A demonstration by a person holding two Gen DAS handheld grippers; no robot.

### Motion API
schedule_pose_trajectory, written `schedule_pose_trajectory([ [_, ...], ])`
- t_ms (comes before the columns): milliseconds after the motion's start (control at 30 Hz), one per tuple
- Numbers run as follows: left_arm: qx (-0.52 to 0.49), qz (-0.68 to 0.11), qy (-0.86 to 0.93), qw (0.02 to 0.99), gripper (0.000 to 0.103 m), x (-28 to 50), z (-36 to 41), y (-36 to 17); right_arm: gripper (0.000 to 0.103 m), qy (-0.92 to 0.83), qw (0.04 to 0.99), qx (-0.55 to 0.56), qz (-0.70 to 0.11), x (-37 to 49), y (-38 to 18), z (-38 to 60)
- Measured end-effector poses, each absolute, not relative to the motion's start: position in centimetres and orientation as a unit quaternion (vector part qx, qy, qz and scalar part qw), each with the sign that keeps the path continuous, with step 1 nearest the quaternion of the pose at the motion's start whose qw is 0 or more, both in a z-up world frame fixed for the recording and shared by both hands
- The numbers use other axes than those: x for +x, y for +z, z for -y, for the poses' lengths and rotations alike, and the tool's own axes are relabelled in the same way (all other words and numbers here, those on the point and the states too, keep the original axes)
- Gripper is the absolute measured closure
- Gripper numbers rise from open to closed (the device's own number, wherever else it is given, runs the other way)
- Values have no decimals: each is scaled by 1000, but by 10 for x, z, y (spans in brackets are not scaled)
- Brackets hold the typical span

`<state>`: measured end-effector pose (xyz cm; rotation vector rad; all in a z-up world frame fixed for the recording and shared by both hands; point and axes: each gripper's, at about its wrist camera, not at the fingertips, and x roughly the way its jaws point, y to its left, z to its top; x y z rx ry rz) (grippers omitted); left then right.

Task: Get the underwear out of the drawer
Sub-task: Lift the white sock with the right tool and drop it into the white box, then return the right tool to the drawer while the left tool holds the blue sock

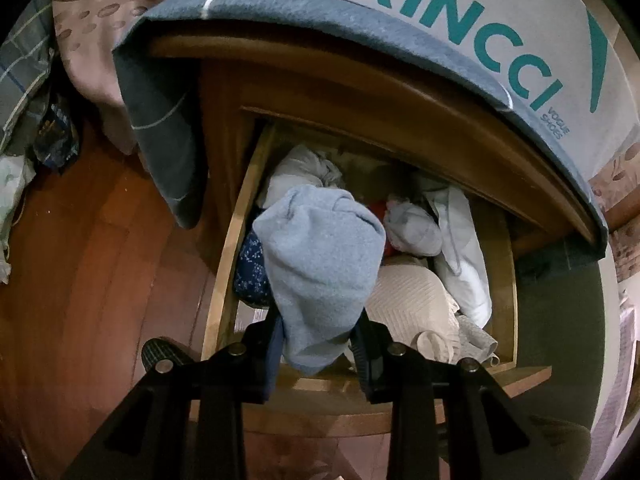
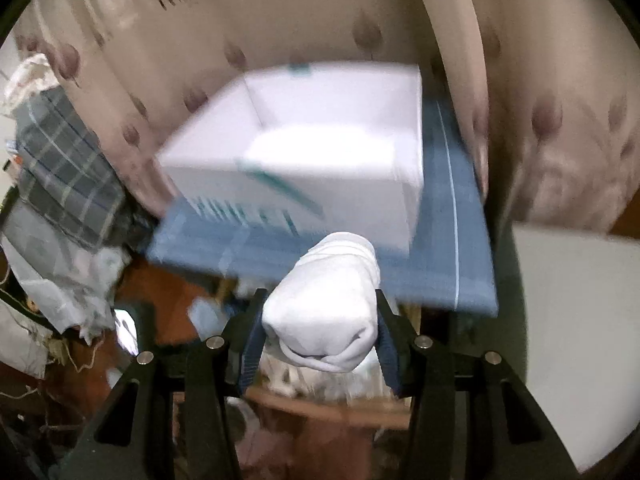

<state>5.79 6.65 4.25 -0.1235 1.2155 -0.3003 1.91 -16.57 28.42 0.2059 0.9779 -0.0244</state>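
In the left wrist view the left gripper (image 1: 318, 338) sits at the lower centre of the frame, its jaws partly closed and pinching a light blue bundle (image 1: 320, 272) of soft cloth that stands up between the pads. Behind and below it the drawer (image 1: 224, 280) is pulled out, its pale wooden wall running down the left of centre. Inside lie more folded pieces: a navy patterned piece (image 1: 252, 268) against the left wall, a grey-white roll (image 1: 296, 172) at the back, a red scrap (image 1: 380, 212) near the middle, a cream piece (image 1: 412, 300) lower right and a white piece (image 1: 460, 256) along the right wall. A blue cloth (image 1: 168, 128) covers the cabinet top and hangs down at the left; a white box (image 1: 480, 8) with teal letters stands on it at the upper right. The wooden floor (image 1: 100, 260) fills the left. In the right wrist view, which is blurred, the right gripper (image 2: 320, 328) at lower centre has its jaws partly closed on a white bundle (image 2: 332, 296). The box (image 2: 320, 152) stands open on the blue cloth (image 2: 448, 240) just above it in the frame, with a flowered curtain (image 2: 200, 40) behind.
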Motion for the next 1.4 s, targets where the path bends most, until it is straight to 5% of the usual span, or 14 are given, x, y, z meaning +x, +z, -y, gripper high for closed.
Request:
schedule_pose_trajectory([
  [267, -52, -563, -147, 812, 72, 57, -64, 46, 57, -30, 898, 74, -433, 97, 317, 161],
  [600, -45, -558, -157, 813, 72, 56, -61, 48, 57, -68, 879, 58, -468, 166, 260, 168],
  [1033, -44, -565, -153, 810, 72, 59, -61, 45, 54, -81, 852, 65, -513, 183, 212, 181],
  [1400, -40, -564, -147, 812, 72, 60, -62, 43, 50, -83, 863, 61, -495, 176, 228, 183],
])
